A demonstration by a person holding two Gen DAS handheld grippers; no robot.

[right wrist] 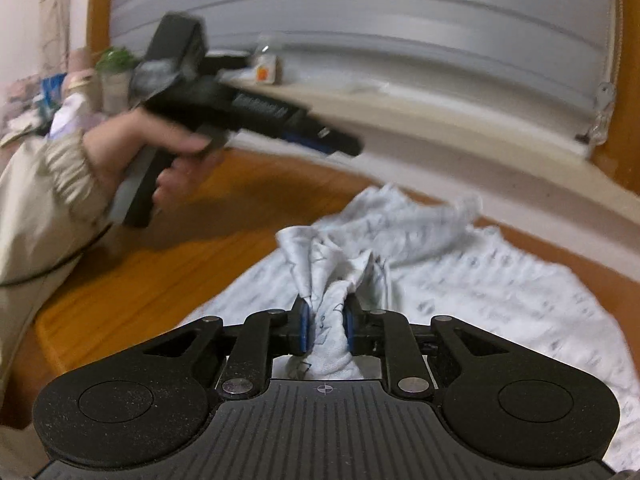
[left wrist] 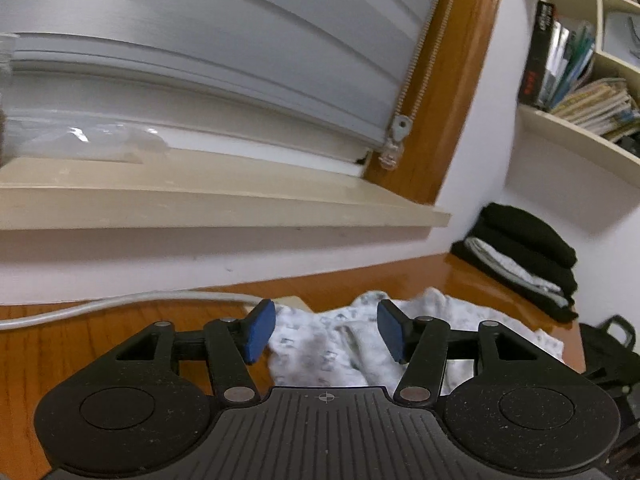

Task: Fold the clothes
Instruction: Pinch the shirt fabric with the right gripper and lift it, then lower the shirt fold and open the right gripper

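A white garment with a small grey print point(right wrist: 480, 280) lies spread on the wooden table point(right wrist: 132, 280). My right gripper point(right wrist: 326, 326) is shut on a bunched fold of it, with cloth squeezed between the blue pads. In the left wrist view the same garment point(left wrist: 332, 344) lies crumpled just beyond my left gripper point(left wrist: 326, 330), whose jaws stand open above it with nothing between them. The right wrist view also shows the left gripper point(right wrist: 320, 140), held in a hand above the table to the left of the cloth.
A stack of folded dark and light clothes point(left wrist: 520, 256) sits at the table's far right corner. A window sill point(left wrist: 200, 196) and closed blind run behind the table. A white cable point(left wrist: 120, 304) lies along the back edge. Bookshelves point(left wrist: 580, 80) hang on the right wall.
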